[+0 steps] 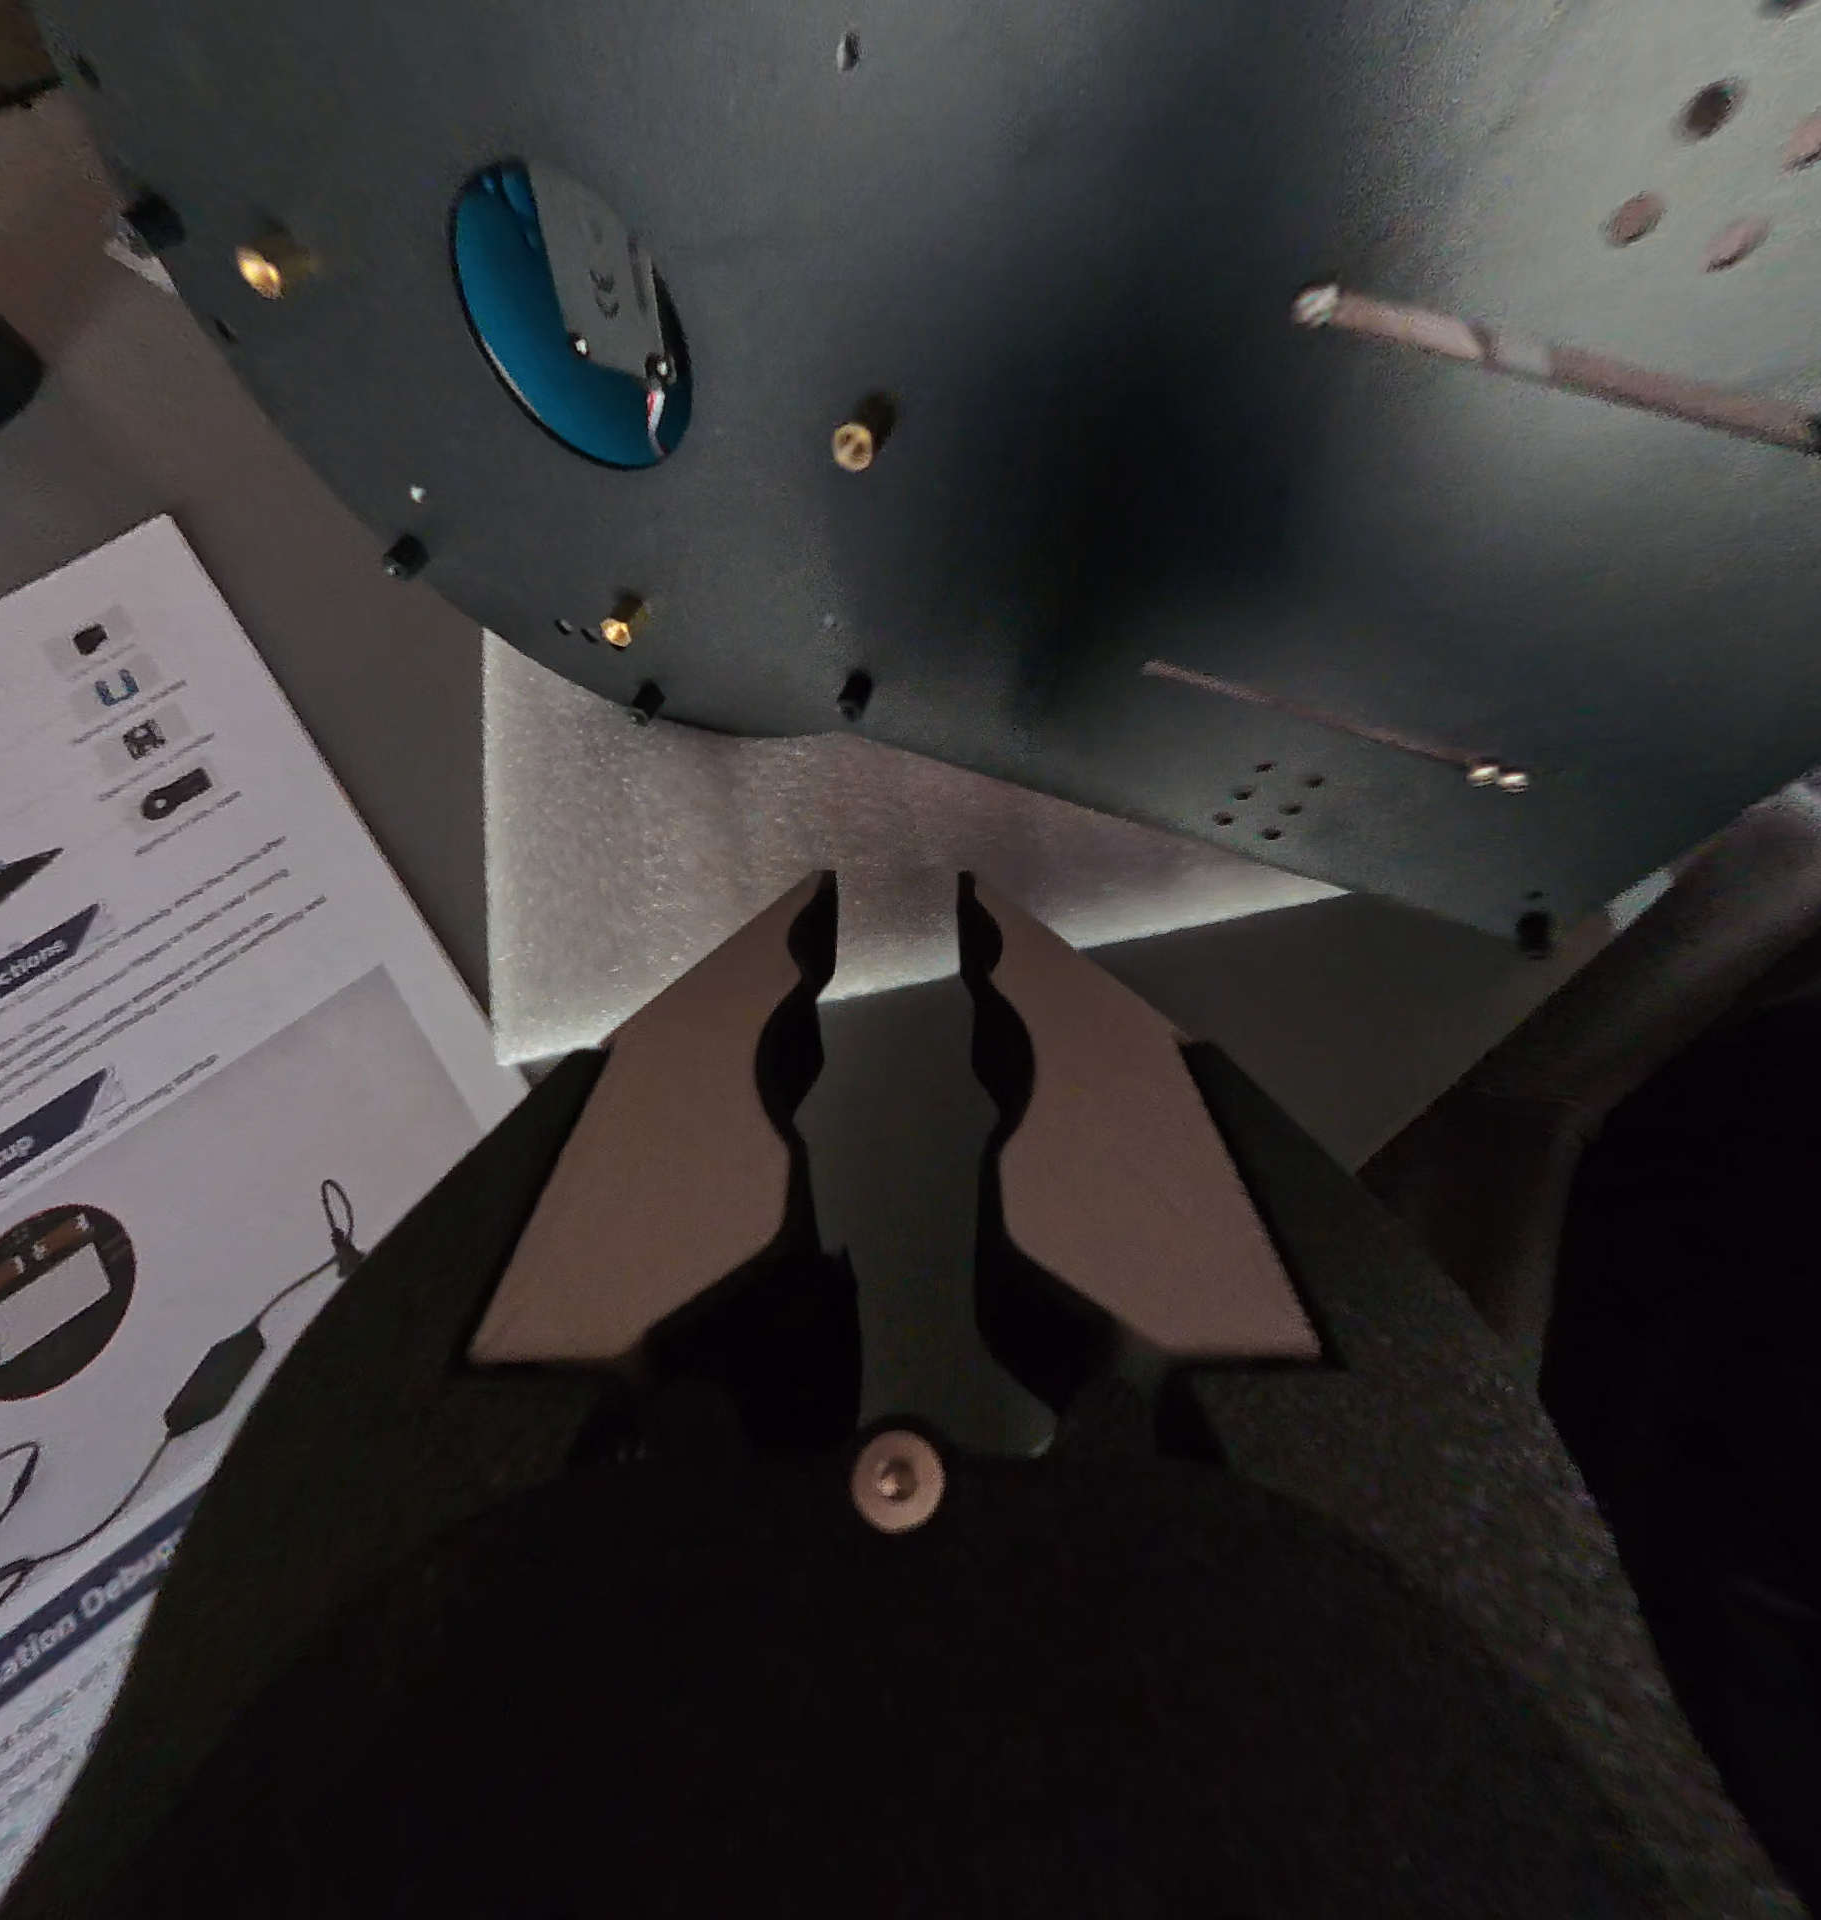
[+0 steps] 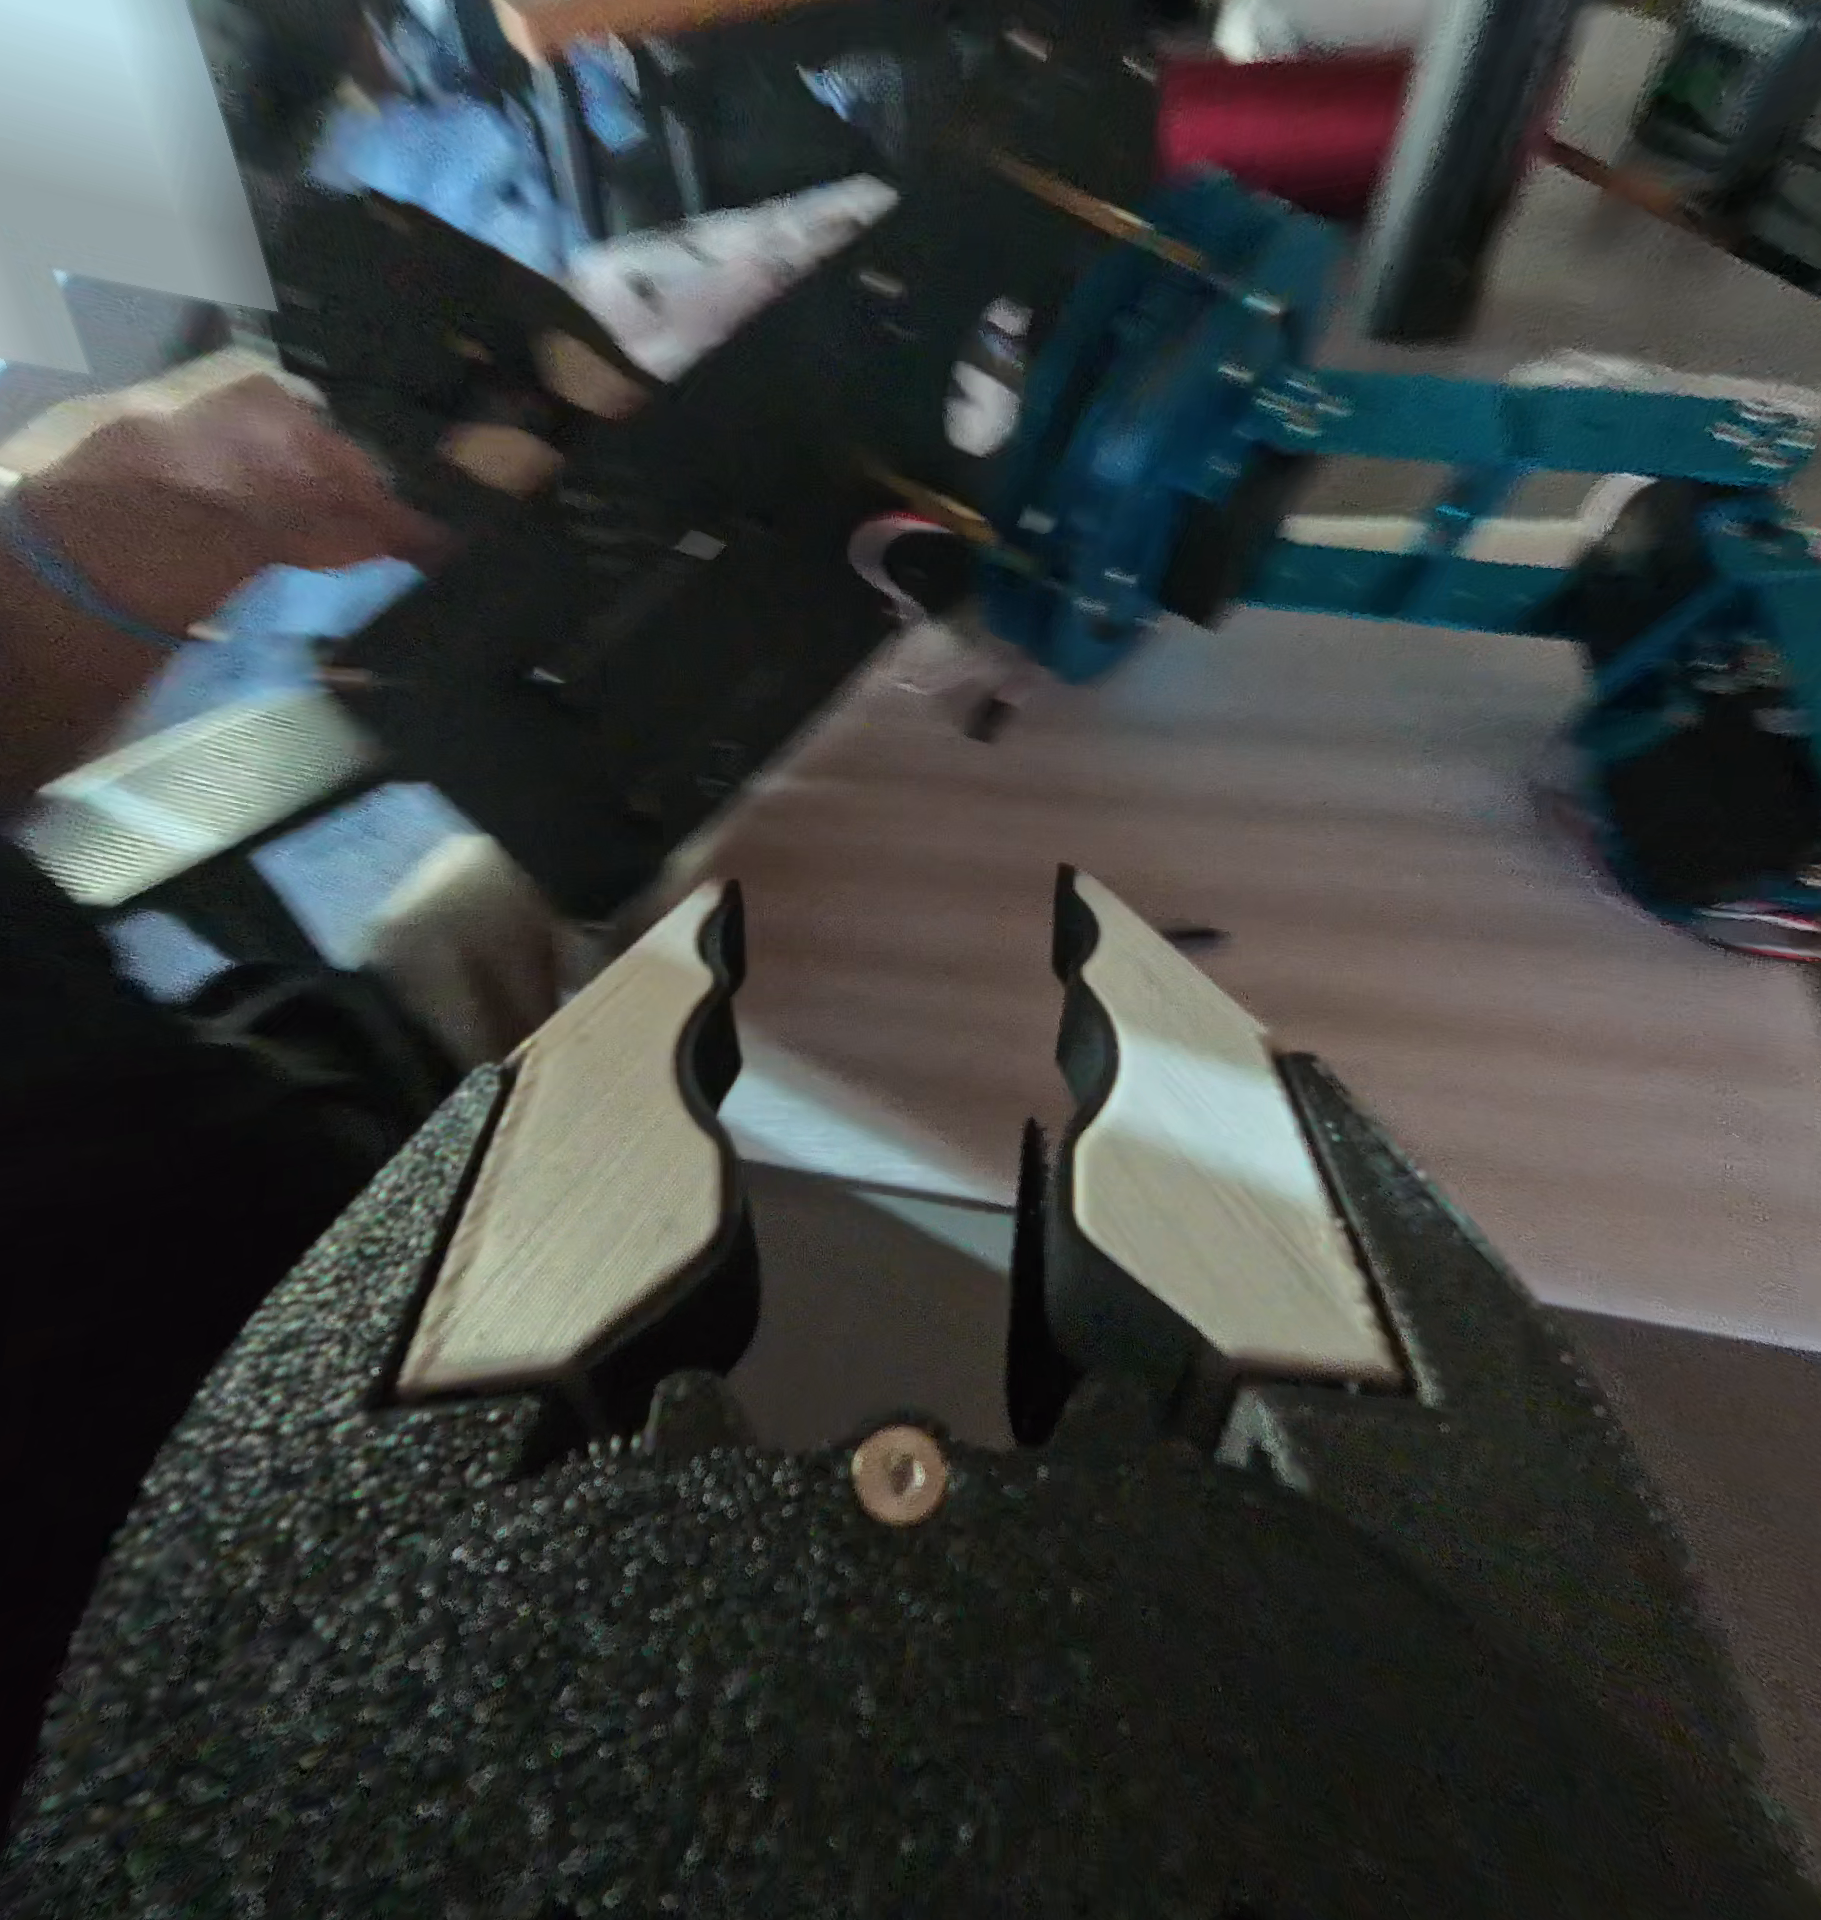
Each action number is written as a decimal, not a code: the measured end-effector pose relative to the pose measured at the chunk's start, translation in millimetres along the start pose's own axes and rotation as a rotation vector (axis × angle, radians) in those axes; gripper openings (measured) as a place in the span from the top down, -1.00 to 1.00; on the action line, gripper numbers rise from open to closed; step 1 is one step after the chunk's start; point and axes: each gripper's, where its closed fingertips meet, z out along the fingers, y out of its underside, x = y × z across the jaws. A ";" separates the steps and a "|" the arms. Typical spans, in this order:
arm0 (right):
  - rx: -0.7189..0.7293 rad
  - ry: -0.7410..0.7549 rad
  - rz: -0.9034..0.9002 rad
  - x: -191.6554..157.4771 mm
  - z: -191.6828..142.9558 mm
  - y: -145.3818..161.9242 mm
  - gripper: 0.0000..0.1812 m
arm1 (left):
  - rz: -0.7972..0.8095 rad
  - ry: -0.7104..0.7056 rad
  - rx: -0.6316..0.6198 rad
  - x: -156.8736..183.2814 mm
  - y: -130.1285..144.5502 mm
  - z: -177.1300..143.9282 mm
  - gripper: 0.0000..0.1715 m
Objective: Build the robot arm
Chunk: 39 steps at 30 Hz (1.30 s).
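Note:
My left gripper (image 1: 898,883) is open by a narrow gap and empty. It points under the edge of a large black round plate (image 1: 1093,364), which carries brass standoffs (image 1: 856,442) and has a round cutout showing a blue part (image 1: 573,405). The plate rests on a white foam block (image 1: 657,831). My right gripper (image 2: 898,888) is open wide and empty above a brown table (image 2: 1197,831). In the blurred right wrist view, the black plate assembly (image 2: 625,644) is tilted ahead to the left. A blue robot arm (image 2: 1405,436) extends from it to the right.
A printed instruction sheet (image 1: 158,935) lies left of the foam. Small dark loose parts (image 2: 989,717) lie on the table near the blue arm. A white ribbed block (image 2: 189,800) is at the left. A red object (image 2: 1290,114) stands far back. The left gripper's tips are roughly 20 cm from the right gripper's. To reach the white foam block (image 1: 657,831) in a straight line is about 6 cm for my left fingers, about 25 cm for my right.

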 end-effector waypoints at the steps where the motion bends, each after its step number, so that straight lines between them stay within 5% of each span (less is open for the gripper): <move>1: 0.037 -0.038 0.016 -24.7 -2.0 -0.3 0.29 | 0.001 0.004 0.015 3.6 -2.7 -4.7 0.74; 4: -0.003 -0.028 0.041 -76.4 19.5 19.9 0.29 | 0.046 0.027 0.035 20.9 -9.2 -12.4 0.75; 8: 0.068 0.023 0.109 -97.9 49.0 14.0 0.55 | 0.130 0.090 0.015 53.6 -13.3 -3.4 1.00; 12: 0.118 0.011 0.257 -94.0 56.8 -3.6 0.74 | 0.190 0.080 -0.051 60.3 -9.7 10.7 1.00; 18: -0.013 0.209 -0.002 -83.4 48.9 -24.3 0.91 | 0.201 0.065 -0.118 61.2 5.0 24.6 1.00; 27: -0.063 0.258 -0.094 -73.3 44.6 -57.3 0.92 | 0.135 0.088 -0.050 61.4 5.8 24.4 1.00; 39: -0.122 0.273 -0.045 -52.4 24.4 -5.1 0.95 | 0.132 0.098 -0.044 61.7 7.7 22.3 0.99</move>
